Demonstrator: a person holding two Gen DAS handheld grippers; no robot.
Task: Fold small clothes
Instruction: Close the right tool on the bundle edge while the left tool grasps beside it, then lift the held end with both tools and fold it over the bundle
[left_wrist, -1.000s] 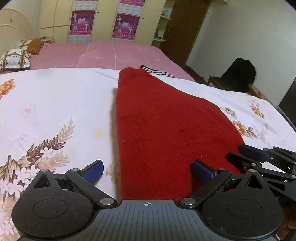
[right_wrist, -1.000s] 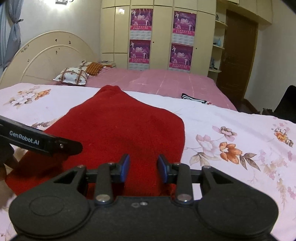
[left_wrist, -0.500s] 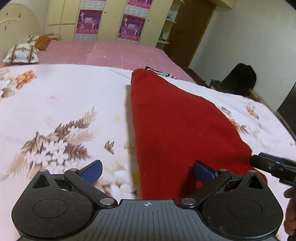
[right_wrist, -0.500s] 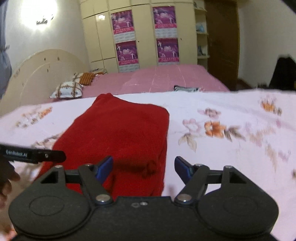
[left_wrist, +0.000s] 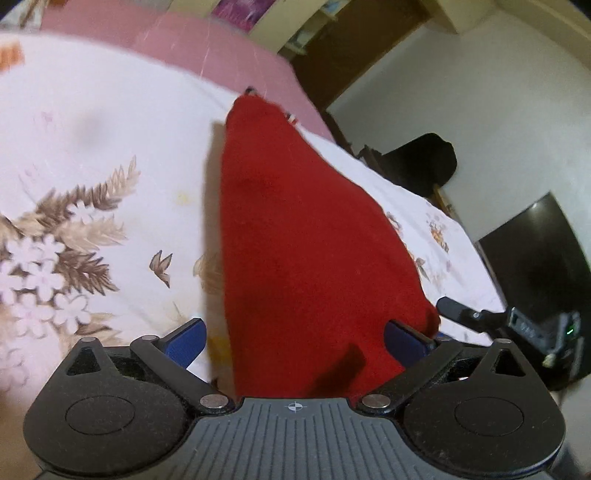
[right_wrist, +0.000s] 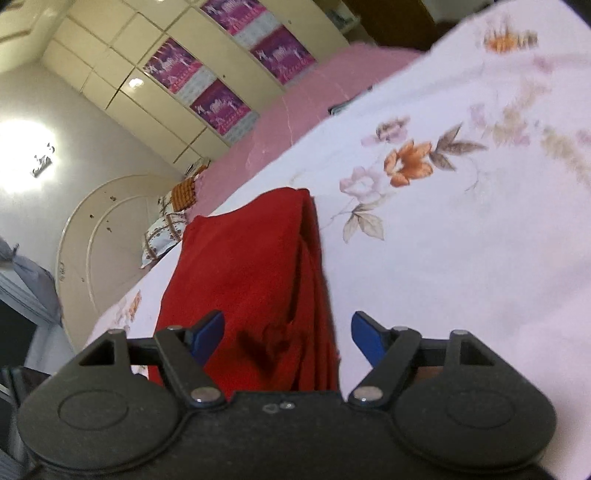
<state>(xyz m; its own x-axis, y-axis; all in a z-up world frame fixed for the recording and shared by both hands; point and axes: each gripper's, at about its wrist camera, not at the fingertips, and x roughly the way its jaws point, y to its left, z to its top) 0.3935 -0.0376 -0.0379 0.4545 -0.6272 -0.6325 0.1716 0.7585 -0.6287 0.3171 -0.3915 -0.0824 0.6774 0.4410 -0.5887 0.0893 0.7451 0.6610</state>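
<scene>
Left fingers: the left gripper's fingers (left_wrist: 186, 341) are standing apart and closing a little, straddling the near end of the folded red fleece garment (left_wrist: 303, 236) without pressing it; the cloth is lying between them.

Right fingers: the right gripper's fingers (right_wrist: 364, 334) are apart and opening, bracketing the garment's (right_wrist: 240, 266) near right corner, where the stacked layers are showing along the edge; no pad is touching the cloth.

Garment: it is lying as a long narrow strip, already folded lengthwise, on the white floral bedsheet (left_wrist: 85, 155), running away from both grippers toward the pink bedspread (right_wrist: 306, 96) beyond.

Step in hand: judging by the pose, both pairs of fingers are lining up on the near end for a cross fold.

Doing it well: each pair should be going down over all the layers at its own corner, pinching the full stack, not just the top ply. Both ends should be rising together and travelling level, so the near edge lands square on the far one.

Risk: the loose right-hand layers may be slipping apart if caught only partly.
</scene>
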